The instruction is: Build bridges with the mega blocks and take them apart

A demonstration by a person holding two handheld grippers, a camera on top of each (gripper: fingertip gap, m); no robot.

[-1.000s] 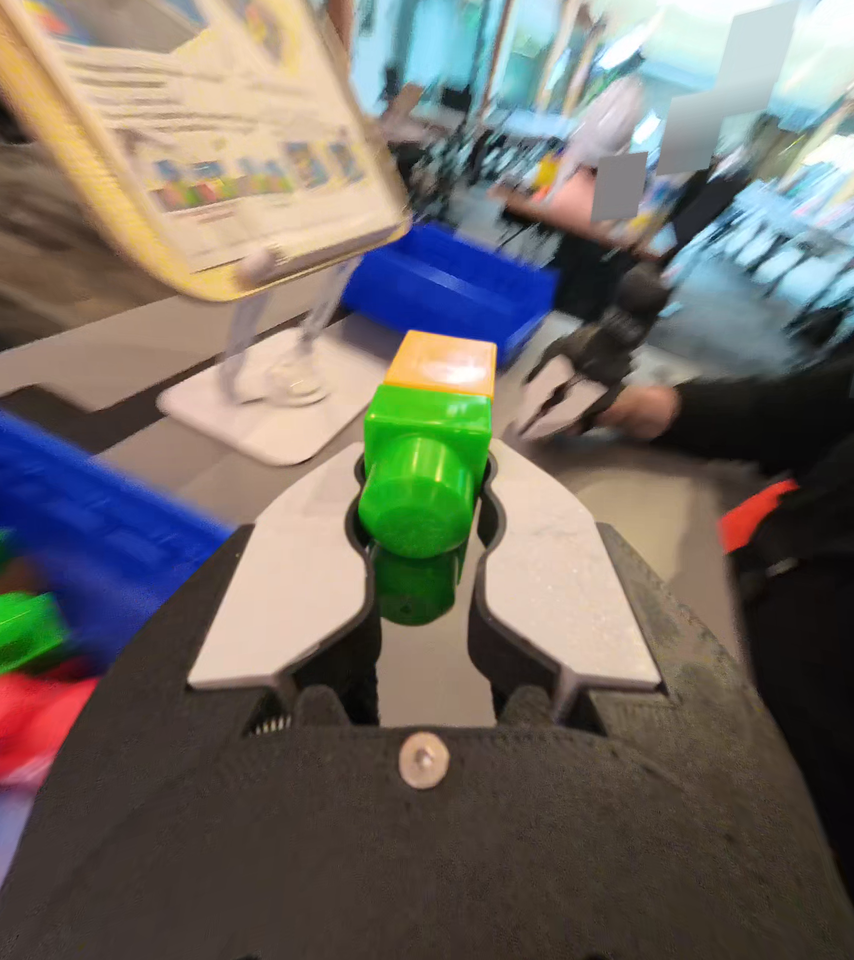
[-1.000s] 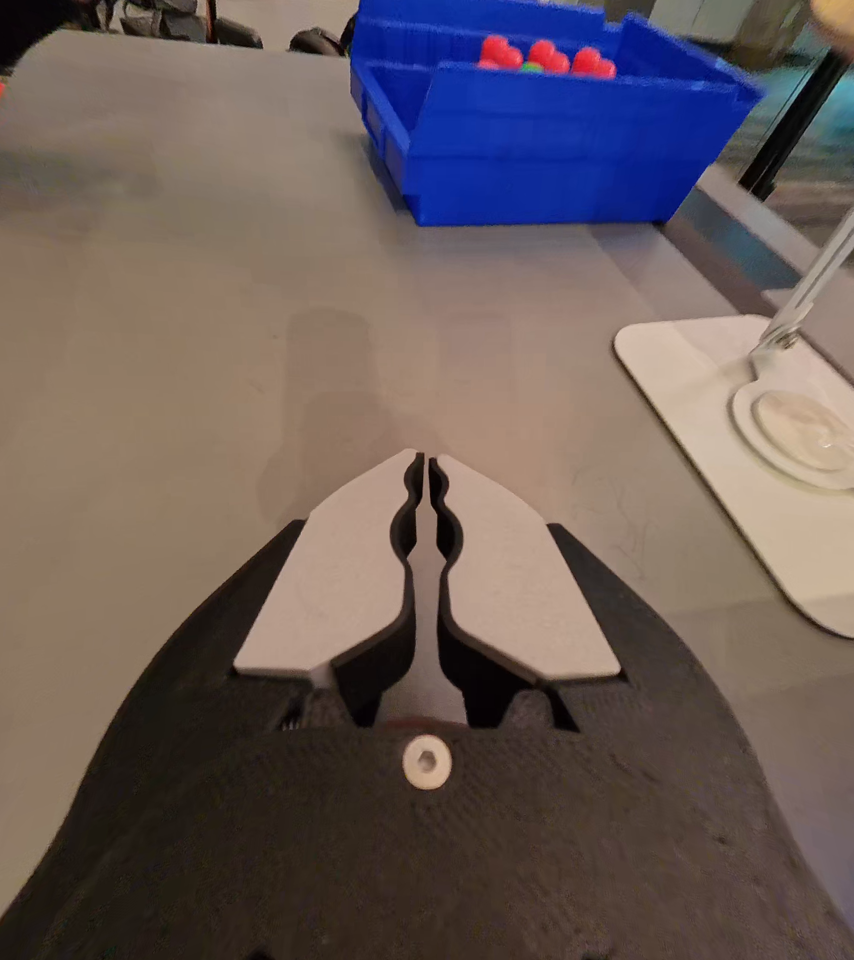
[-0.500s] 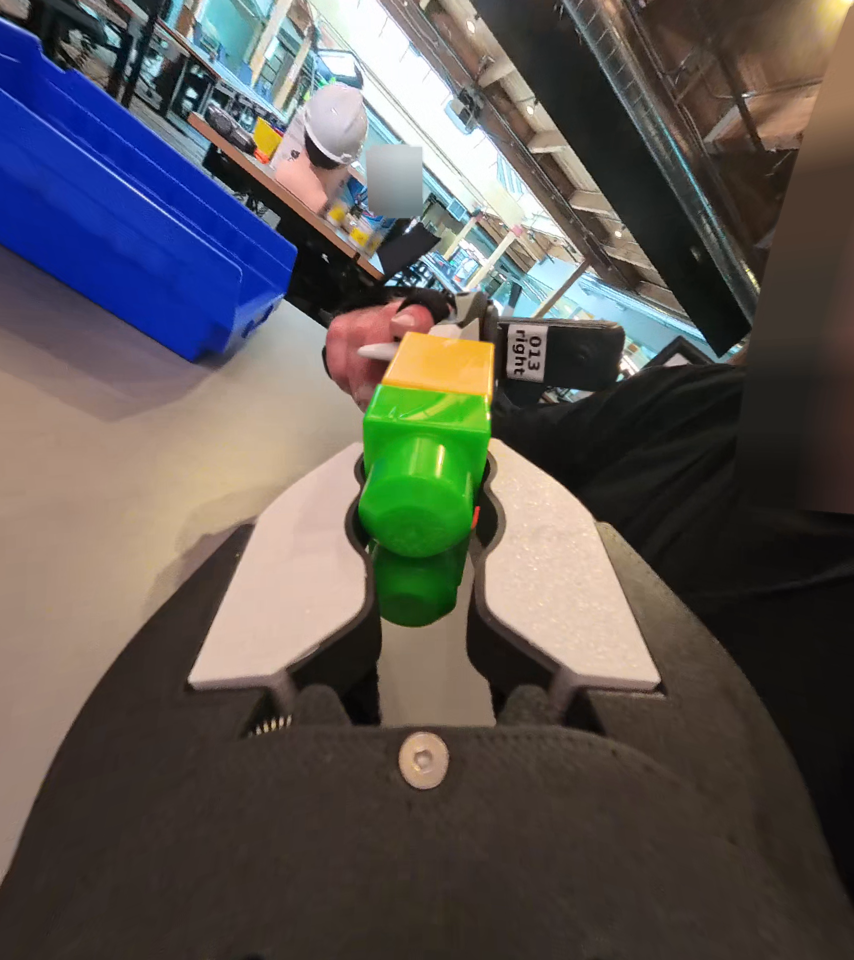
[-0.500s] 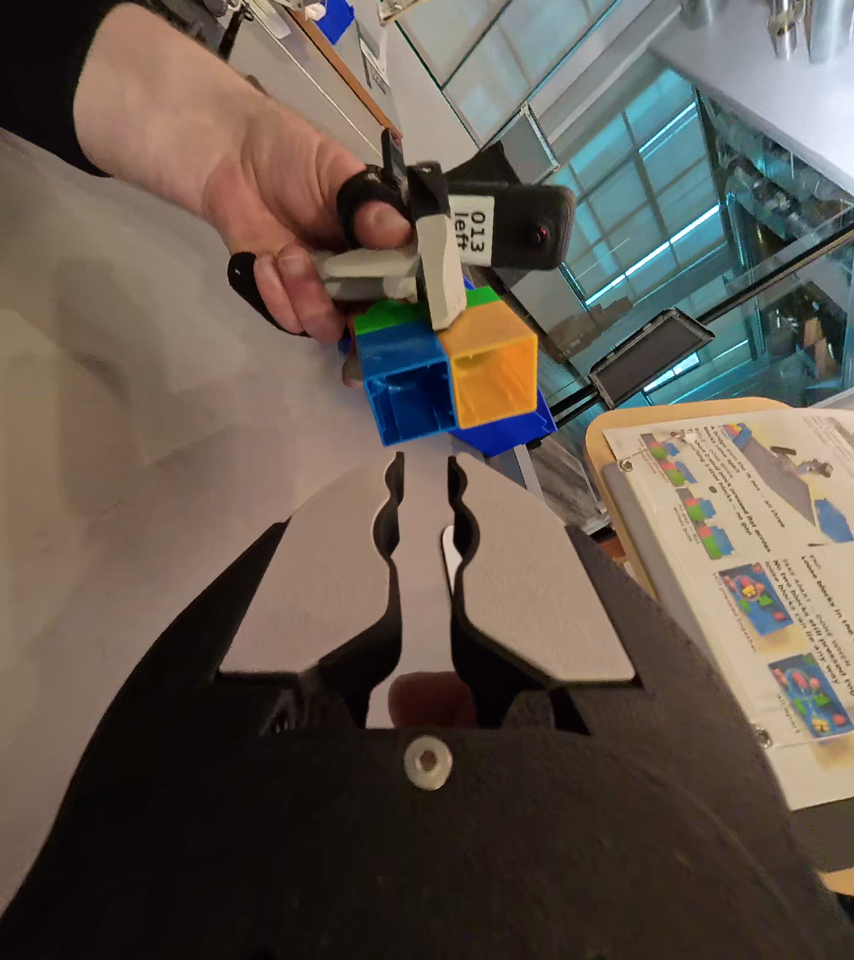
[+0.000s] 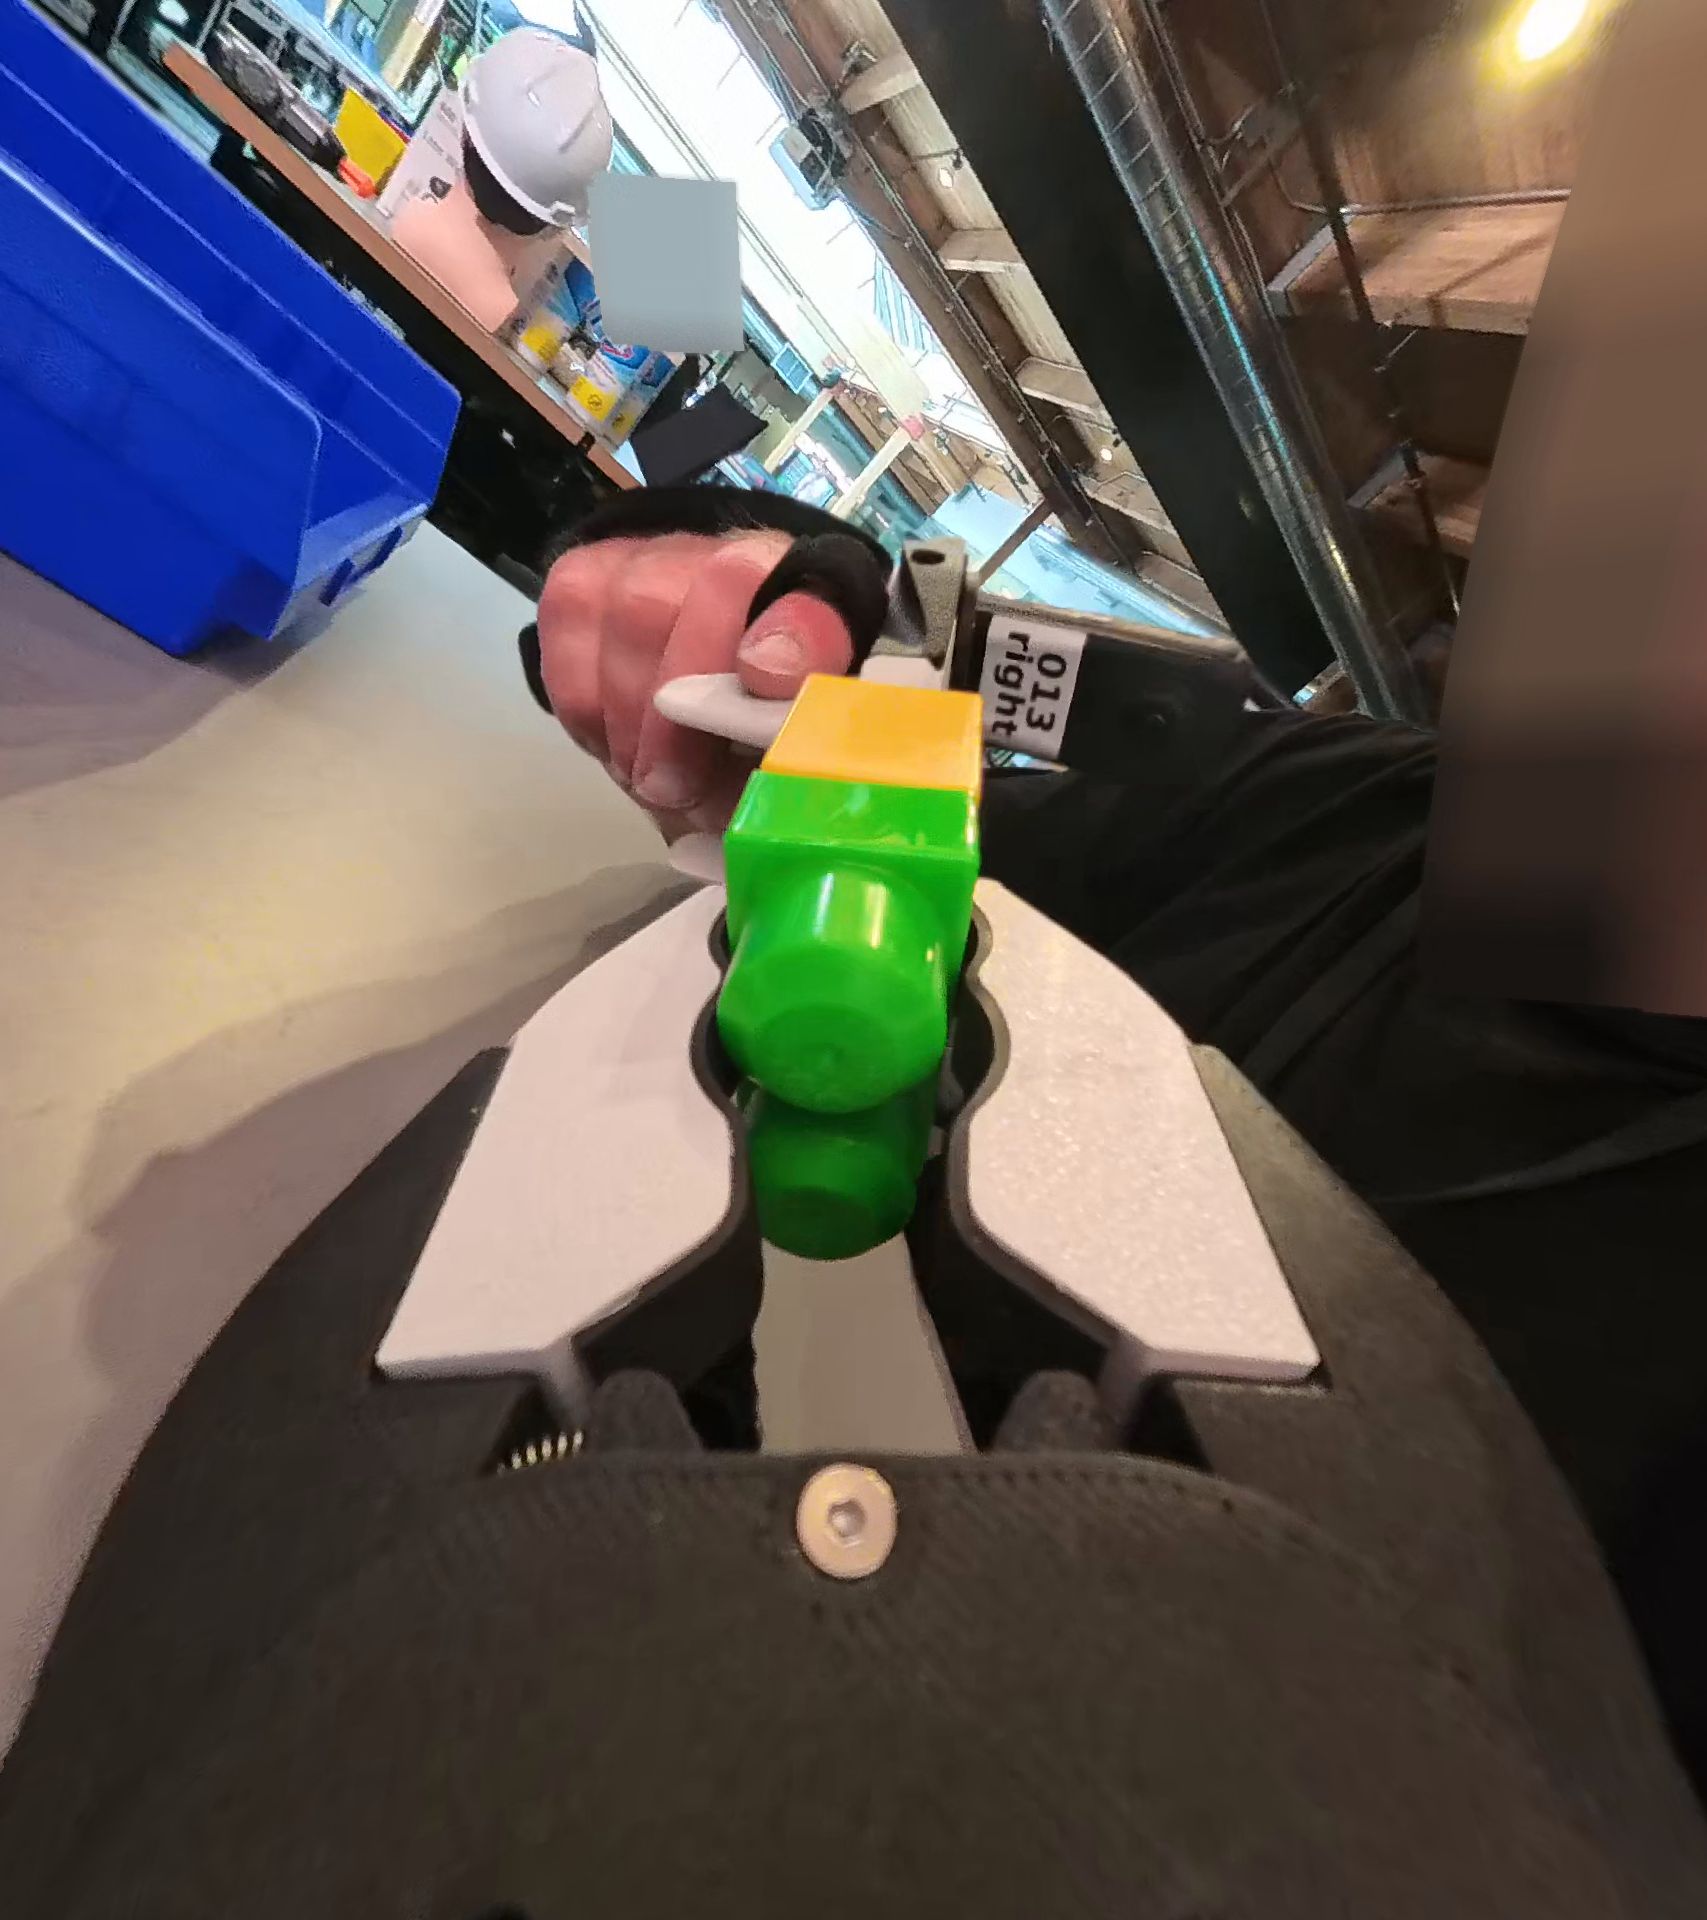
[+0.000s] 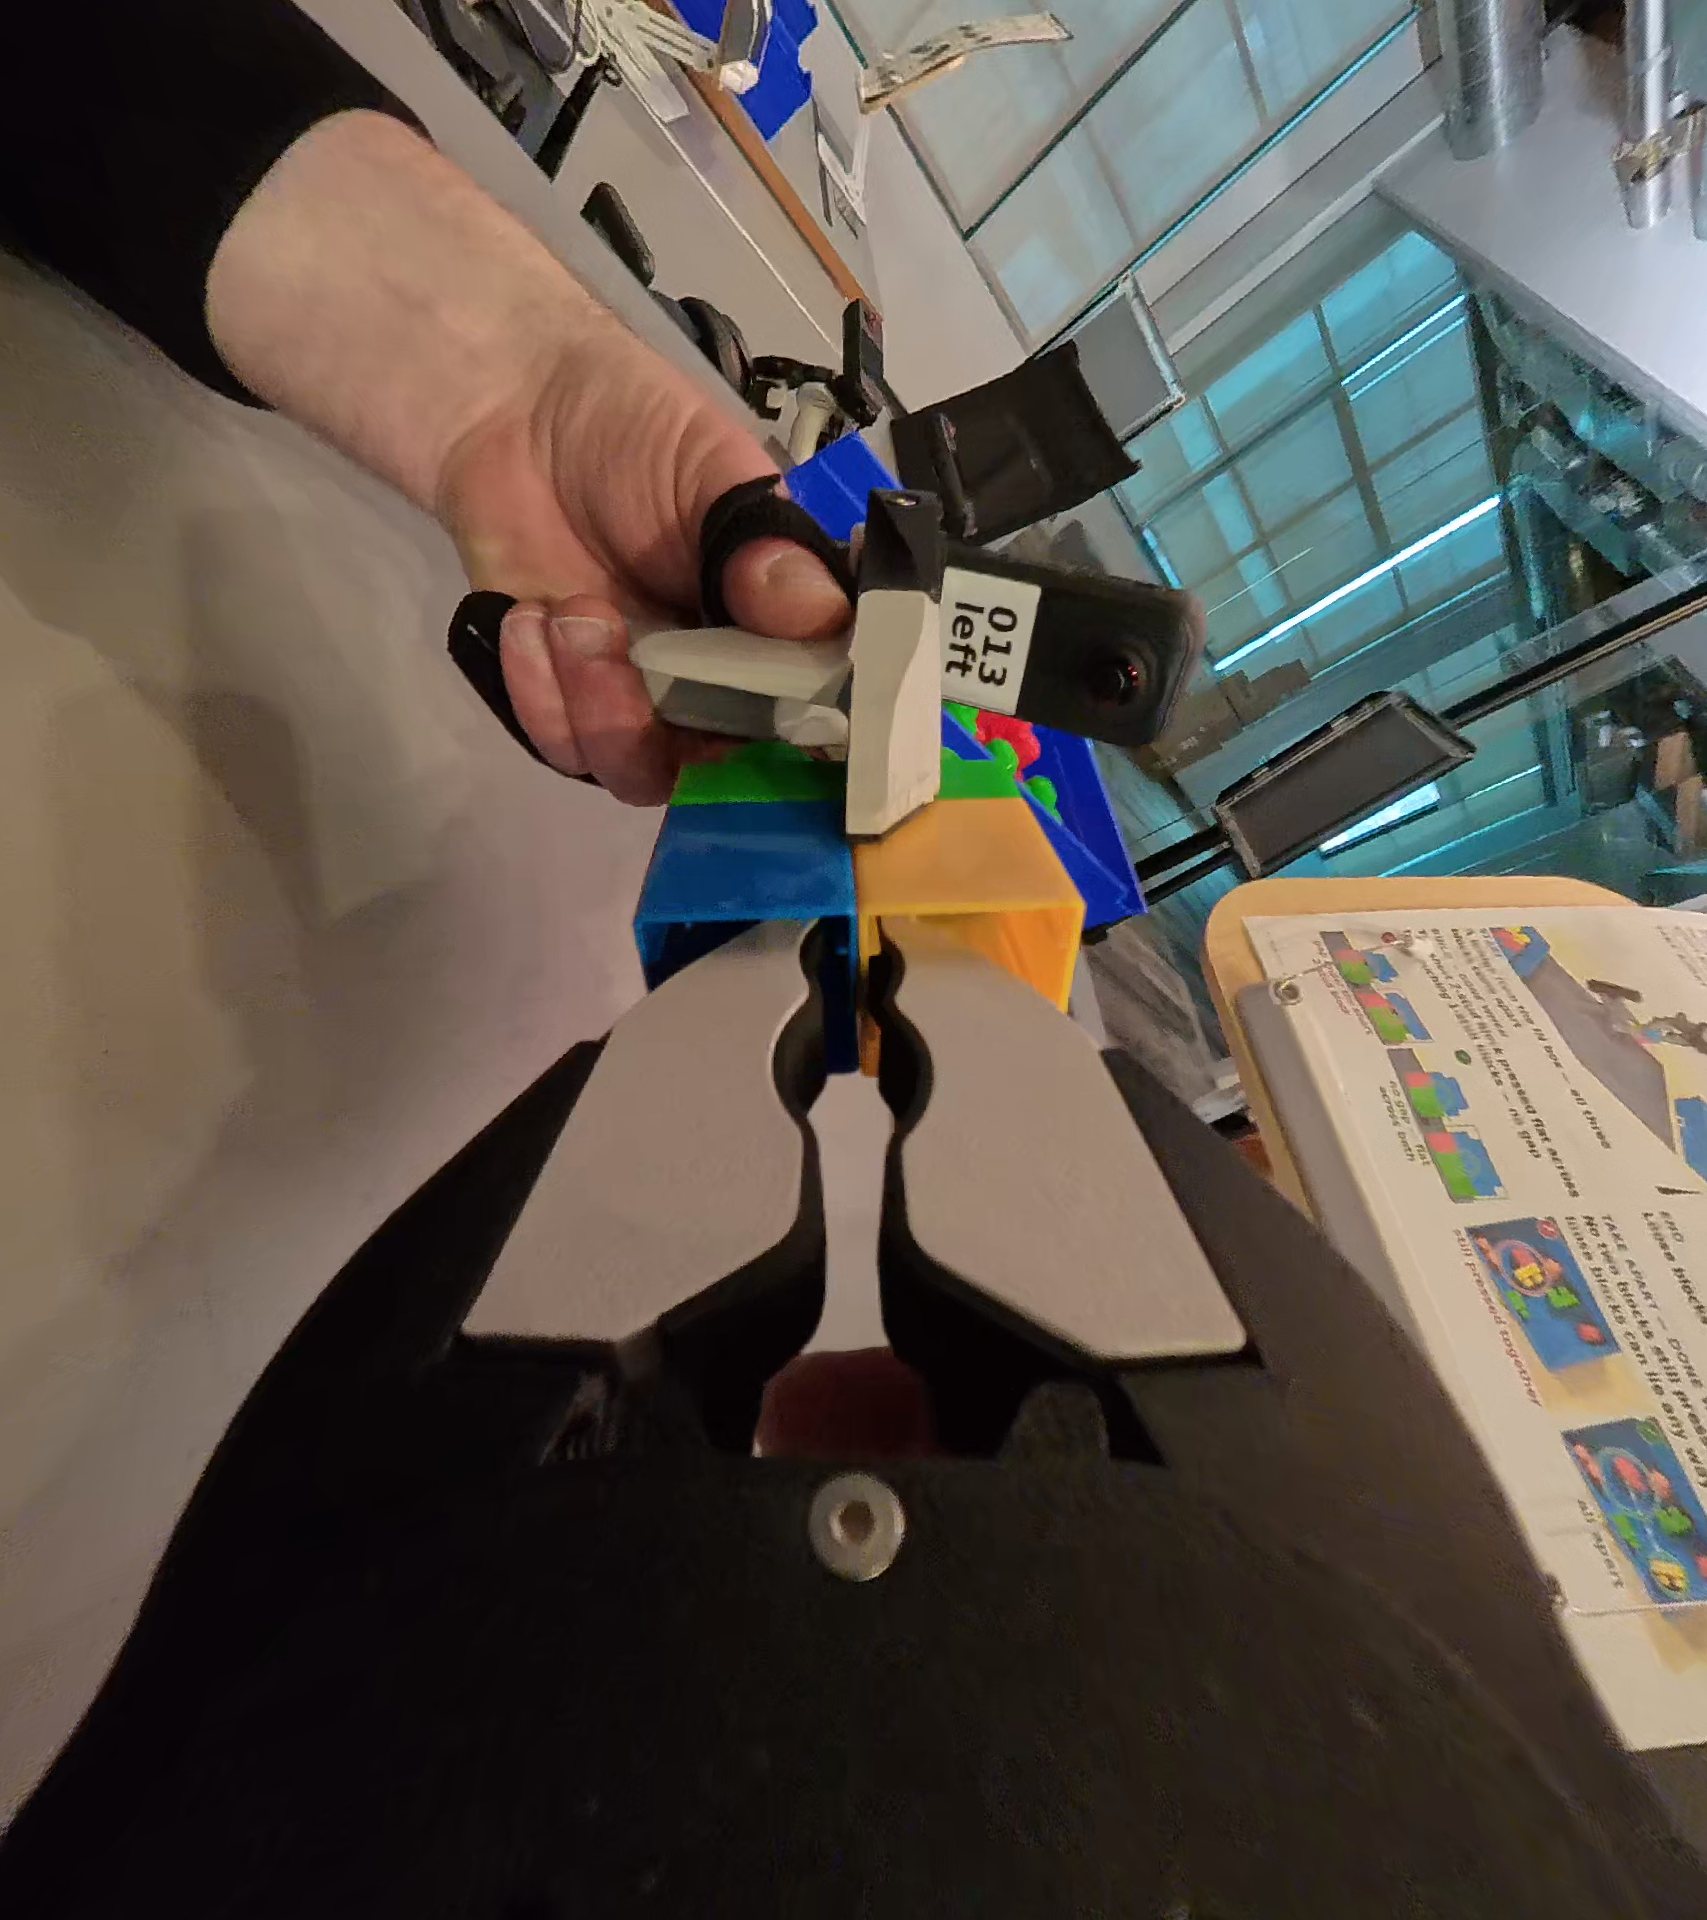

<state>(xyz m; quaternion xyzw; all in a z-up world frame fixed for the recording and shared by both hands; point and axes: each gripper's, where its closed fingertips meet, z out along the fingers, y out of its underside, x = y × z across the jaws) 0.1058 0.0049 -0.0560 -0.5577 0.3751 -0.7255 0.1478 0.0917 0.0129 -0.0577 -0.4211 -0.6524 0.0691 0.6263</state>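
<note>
Pinching a green block (image 5: 849,894) between its two grey fingers (image 5: 610,1091), the left tool (image 5: 844,935) fills the middle of the left wrist view, one round green stud facing the camera and a second stud below it. An orange block (image 5: 875,732) sits joined to the far end of the green one. Behind it, at frame centre, a hand (image 5: 662,665) holds the right tool.

In the right wrist view the bridge sits at frame centre: a blue block (image 6: 745,873) and the orange block (image 6: 963,873) side by side, open undersides toward the camera, with the green block across their far side. The right tool (image 6: 854,987) is nearly pressed together, its tips nipping the two adjoining inner walls where blue meets orange. An instruction sheet (image 6: 1555,1247) on a board lies at the right edge. A blue bin (image 5: 101,364) stands on the grey desk (image 5: 153,883) in the upper left of the left wrist view.
</note>
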